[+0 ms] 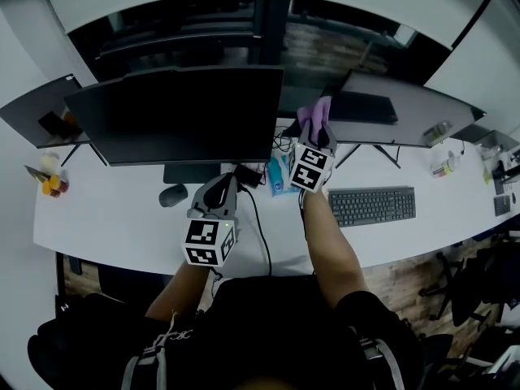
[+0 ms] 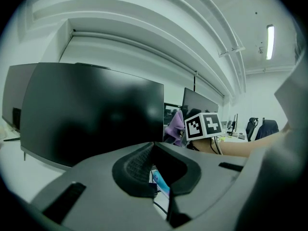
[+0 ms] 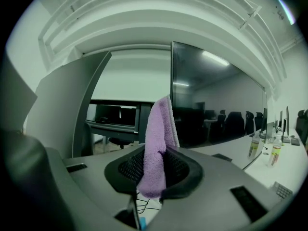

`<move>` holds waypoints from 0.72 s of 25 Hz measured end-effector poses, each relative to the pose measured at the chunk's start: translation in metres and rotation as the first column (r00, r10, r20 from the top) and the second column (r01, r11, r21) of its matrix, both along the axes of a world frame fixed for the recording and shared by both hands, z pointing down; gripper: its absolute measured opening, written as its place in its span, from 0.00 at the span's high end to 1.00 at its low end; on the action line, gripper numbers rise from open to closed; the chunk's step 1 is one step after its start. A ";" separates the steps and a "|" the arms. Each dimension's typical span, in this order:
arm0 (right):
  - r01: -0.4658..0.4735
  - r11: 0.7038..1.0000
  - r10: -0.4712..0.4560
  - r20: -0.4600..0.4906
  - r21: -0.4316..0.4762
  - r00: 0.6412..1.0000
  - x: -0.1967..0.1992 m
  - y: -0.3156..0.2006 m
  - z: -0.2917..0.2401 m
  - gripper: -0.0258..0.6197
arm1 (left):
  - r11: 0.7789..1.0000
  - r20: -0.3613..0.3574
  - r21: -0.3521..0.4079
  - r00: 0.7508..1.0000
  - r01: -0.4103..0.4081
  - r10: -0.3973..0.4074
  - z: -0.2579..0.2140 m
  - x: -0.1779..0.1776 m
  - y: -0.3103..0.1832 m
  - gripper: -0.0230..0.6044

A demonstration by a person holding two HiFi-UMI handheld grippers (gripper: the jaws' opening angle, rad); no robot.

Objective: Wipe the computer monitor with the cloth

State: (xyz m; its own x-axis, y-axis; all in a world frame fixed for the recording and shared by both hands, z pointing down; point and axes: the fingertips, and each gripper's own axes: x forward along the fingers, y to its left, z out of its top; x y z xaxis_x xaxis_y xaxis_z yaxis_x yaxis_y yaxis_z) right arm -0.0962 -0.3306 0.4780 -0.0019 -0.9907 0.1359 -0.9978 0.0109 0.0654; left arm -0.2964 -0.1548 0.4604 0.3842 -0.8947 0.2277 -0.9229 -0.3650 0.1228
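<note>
The big dark computer monitor (image 1: 179,112) stands at the middle of the white desk (image 1: 114,226); it also fills the left of the left gripper view (image 2: 91,109). My right gripper (image 1: 313,140) is raised by the monitor's right edge and is shut on a purple cloth (image 1: 315,114). In the right gripper view the cloth (image 3: 156,129) sticks up from between the jaws of the right gripper (image 3: 161,150). My left gripper (image 1: 219,193) hangs low in front of the monitor's stand, shut with nothing held (image 2: 154,146).
A second monitor (image 1: 406,112) stands to the right and a third (image 1: 41,112) to the left. On the desk lie a keyboard (image 1: 372,205), a mouse (image 1: 172,194), cables (image 1: 258,222), a blue packet (image 1: 280,173) and small bottles (image 1: 443,169).
</note>
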 end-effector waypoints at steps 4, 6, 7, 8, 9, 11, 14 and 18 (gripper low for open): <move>0.012 0.999 -0.012 0.012 -0.032 1.000 0.002 -0.005 0.018 0.81 | 1.000 0.008 -0.017 1.000 -0.016 0.016 0.005 0.012 -0.005 0.94; 0.016 0.998 -0.014 0.024 -0.060 1.000 0.003 -0.008 0.031 0.81 | 0.999 0.013 -0.025 1.000 -0.022 0.022 0.008 0.017 -0.008 0.94; 0.018 0.997 -0.016 0.036 -0.076 0.999 0.003 -0.009 0.038 0.81 | 0.999 0.016 -0.031 1.000 -0.024 0.025 0.010 0.019 -0.009 0.94; 0.021 0.996 -0.017 0.049 -0.092 0.999 0.004 -0.010 0.045 0.81 | 0.999 0.018 -0.037 0.999 -0.026 0.026 0.012 0.020 -0.010 0.94; 0.024 0.994 -0.018 0.061 -0.108 0.998 0.004 -0.010 0.052 0.81 | 0.999 0.020 -0.044 0.999 -0.026 0.027 0.013 0.022 -0.011 0.94; 0.031 0.990 -0.020 0.081 -0.136 0.997 0.005 -0.012 0.064 0.81 | 0.998 0.026 -0.059 0.999 -0.025 0.027 0.017 0.024 -0.013 0.94; 0.045 0.984 -0.027 0.107 -0.170 0.994 0.008 -0.014 0.083 0.81 | 0.997 0.034 -0.077 0.999 -0.022 0.025 0.024 0.030 -0.017 0.94; 0.064 0.974 -0.033 0.146 -0.215 0.989 0.011 -0.016 0.105 0.81 | 0.995 0.047 -0.095 0.999 -0.020 0.025 0.030 0.037 -0.022 0.94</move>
State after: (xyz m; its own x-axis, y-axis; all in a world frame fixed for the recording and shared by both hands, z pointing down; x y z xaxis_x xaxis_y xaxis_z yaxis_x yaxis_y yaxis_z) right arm -0.0855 -0.3465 0.5835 -0.0836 -0.9351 0.3444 -0.9947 0.0578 -0.0846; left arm -0.2593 -0.1768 0.4902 0.3907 -0.8596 0.3292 -0.9202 -0.3746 0.1138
